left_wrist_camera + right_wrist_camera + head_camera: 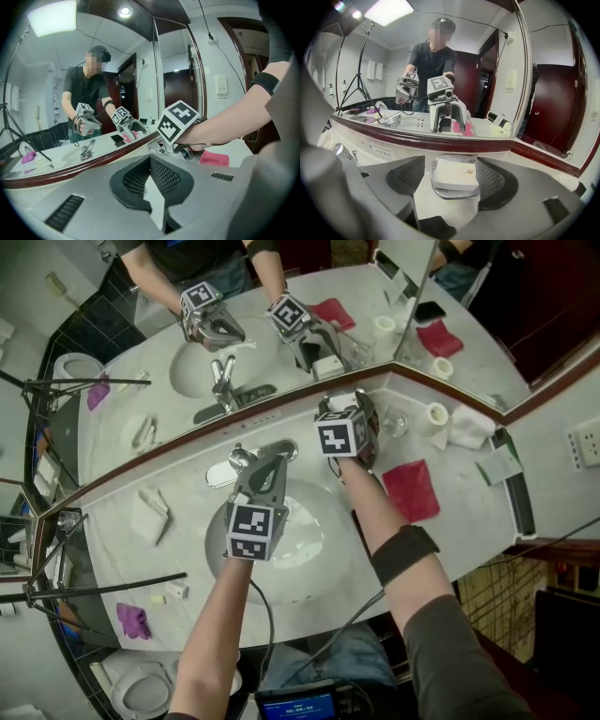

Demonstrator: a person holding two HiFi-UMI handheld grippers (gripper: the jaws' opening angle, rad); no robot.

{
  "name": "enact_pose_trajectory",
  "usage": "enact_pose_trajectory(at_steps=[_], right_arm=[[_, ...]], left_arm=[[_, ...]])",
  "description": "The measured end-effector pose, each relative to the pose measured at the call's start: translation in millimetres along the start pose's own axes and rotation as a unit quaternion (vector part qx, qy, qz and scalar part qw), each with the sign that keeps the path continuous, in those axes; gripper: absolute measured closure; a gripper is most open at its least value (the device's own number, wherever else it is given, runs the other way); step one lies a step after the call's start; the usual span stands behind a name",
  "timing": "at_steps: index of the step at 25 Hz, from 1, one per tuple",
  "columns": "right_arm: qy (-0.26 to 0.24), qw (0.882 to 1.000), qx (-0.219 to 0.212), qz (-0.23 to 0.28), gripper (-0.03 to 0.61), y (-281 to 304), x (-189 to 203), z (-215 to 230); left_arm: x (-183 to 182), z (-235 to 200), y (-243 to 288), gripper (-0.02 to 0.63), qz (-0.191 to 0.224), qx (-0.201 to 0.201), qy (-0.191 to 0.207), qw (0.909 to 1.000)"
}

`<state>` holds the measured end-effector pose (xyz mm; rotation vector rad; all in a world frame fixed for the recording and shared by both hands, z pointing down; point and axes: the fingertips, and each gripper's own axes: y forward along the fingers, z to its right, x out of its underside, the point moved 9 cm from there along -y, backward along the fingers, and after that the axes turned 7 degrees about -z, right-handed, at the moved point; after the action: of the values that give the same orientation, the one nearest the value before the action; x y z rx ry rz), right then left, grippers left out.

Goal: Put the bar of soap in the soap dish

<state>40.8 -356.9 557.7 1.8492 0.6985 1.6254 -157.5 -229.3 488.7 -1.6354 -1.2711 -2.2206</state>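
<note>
Your right claw (pixel 451 161) stands spread around the soap (pixel 454 174) lying in the dish (pixel 452 193) at the back edge of the table (pixel 469 498); your left claw (pixel 150 165), pressed together, hovers over the sink (pixel 314 532).

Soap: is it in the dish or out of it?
In. The right gripper view shows the white soap bar lying flat on the shiny soap dish, whose rim shows around it.
</note>
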Motion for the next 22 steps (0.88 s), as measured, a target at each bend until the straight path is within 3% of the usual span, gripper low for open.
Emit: enact_pose_trajectory(at_steps=[5, 9, 11, 17, 22], right_arm=[[-0.008, 1.0, 0.011, 0.01, 0.212, -5, -3, 3], [-0.014, 1.0, -0.008, 0.016, 0.223, -15, -5, -3], [-0.017, 0.999, -0.018, 0.022, 0.263, -25, -8, -6], [-0.015, 0.998, -0.022, 0.05, 0.48, -73, -17, -9], [-0.01, 0.997, -0.045, 0.068, 0.56, -126, -7, -17]], left_arm=[[-1, -2, -2, 0.614, 0.0, 0.001, -0.001, 1.0], [-1, 0, -6, 0.614, 0.0, 0.004, -0.002, 1.0], [-4, 3, -9, 0.614, 0.0, 0.008, -0.002, 1.0], [-18, 11, -31, 0.614, 0.01, 0.02, -0.006, 0.9997], [-28, 17, -59, 0.614, 0.019, 0.029, 0.005, 0.9994]])
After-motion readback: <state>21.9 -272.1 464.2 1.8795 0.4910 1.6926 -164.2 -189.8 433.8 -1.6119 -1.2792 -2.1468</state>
